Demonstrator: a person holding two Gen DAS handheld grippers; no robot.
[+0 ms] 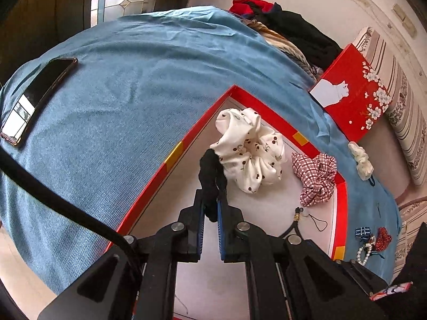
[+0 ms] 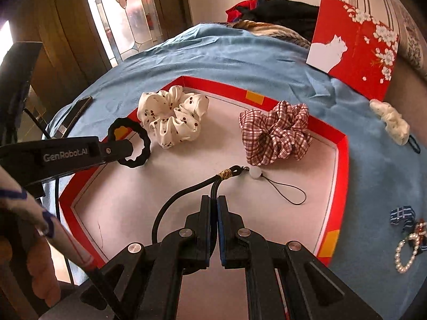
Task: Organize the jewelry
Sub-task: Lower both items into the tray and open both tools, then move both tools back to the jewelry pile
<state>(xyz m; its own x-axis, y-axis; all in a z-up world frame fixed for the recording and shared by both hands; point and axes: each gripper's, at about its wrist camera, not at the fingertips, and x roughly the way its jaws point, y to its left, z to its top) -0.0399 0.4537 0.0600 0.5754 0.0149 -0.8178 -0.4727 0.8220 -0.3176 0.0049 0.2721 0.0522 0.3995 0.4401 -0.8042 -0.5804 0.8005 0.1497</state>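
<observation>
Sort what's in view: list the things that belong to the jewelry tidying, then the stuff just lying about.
Part of the job:
red tray
black hair tie in the left hand-held gripper
black cord charm in the right hand-held gripper
cherry scrunchie
plaid scrunchie
cream scrunchie
pearl bracelet
striped bow

Lying about:
phone
red cat lid
clothes pile

in the left wrist view the left gripper (image 1: 211, 202) covered the lower part of the black hair tie (image 1: 210, 176), and its body hid the near stretch of the red box (image 1: 149, 184). the black cord strap (image 1: 292, 226) ran out of sight behind the gripper's arm. the small charms (image 1: 369, 238) on the blue cloth (image 1: 133, 93) were too small to name surely. in the right wrist view the phone (image 2: 77, 112) was partly hidden behind the cloth's curve.
</observation>
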